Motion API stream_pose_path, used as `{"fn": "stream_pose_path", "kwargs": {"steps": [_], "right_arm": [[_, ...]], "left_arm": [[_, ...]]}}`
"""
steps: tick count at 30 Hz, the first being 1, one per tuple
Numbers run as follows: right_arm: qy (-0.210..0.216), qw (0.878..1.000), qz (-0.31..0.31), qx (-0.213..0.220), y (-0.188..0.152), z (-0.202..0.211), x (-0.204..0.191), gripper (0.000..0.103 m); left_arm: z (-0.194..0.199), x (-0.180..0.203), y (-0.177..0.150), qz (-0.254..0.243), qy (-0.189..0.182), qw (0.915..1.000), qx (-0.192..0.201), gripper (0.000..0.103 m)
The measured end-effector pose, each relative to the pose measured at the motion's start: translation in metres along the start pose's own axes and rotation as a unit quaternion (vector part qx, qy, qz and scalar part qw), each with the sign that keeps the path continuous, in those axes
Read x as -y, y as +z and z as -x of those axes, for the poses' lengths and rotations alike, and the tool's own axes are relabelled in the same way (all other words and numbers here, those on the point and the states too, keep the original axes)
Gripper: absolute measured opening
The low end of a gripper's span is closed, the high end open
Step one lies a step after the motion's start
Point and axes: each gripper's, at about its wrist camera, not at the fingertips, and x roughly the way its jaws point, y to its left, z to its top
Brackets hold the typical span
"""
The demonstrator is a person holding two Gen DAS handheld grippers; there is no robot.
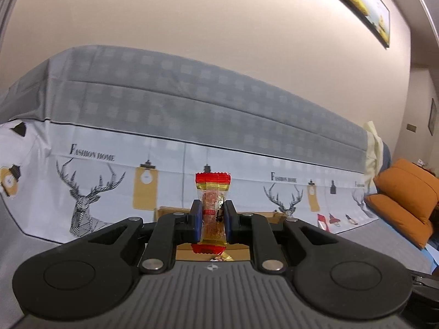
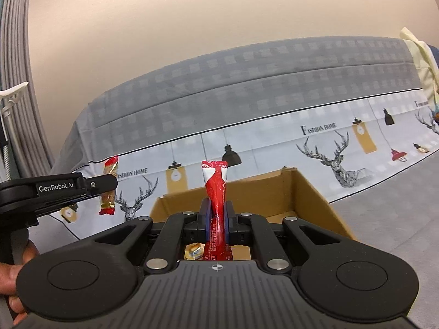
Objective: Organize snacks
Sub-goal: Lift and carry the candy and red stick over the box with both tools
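My left gripper (image 1: 213, 213) is shut on a gold and red wrapped snack (image 1: 213, 205), held upright above a cardboard box (image 1: 170, 210). The same gripper (image 2: 109, 185) and snack (image 2: 109, 189) show at the left of the right wrist view. My right gripper (image 2: 217, 216) is shut on a red and white stick sachet (image 2: 216, 192), held upright over the open cardboard box (image 2: 307, 192). A small gold wrapped snack (image 2: 194, 250) lies in the box below the sachet. Another wrapped piece (image 1: 219, 258) shows under the left gripper.
A sofa back (image 1: 192, 104) covered with grey check cloth and a deer-print sheet (image 2: 329, 148) stands behind the box. Orange cushions (image 1: 403, 200) lie at the right. A framed picture (image 1: 365, 2) hangs on the wall. A hand (image 2: 11, 274) holds the left gripper's handle.
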Motion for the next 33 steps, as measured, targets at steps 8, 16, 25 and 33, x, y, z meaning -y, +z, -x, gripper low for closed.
{"fn": "stream_pose_path", "kwargs": {"steps": [8, 16, 25, 33], "right_arm": [[-0.018, 1.0, 0.019, 0.01, -0.001, 0.001, -0.005, 0.01], [-0.029, 0.999, 0.028, 0.018, 0.0, 0.0, -0.008, 0.01], [-0.04, 0.999, 0.025, 0.022, 0.0, -0.001, -0.012, 0.011], [-0.048, 0.998, 0.018, 0.023, -0.001, -0.004, -0.013, 0.011]], "left_arm": [[-0.007, 0.008, -0.004, -0.006, -0.013, 0.9999, -0.001, 0.017], [-0.011, 0.016, -0.007, -0.018, -0.023, 0.9996, 0.001, 0.017], [-0.016, 0.023, -0.008, -0.022, -0.031, 0.9993, 0.001, 0.017], [-0.021, 0.025, -0.009, -0.022, -0.035, 0.9991, 0.001, 0.017]]}}
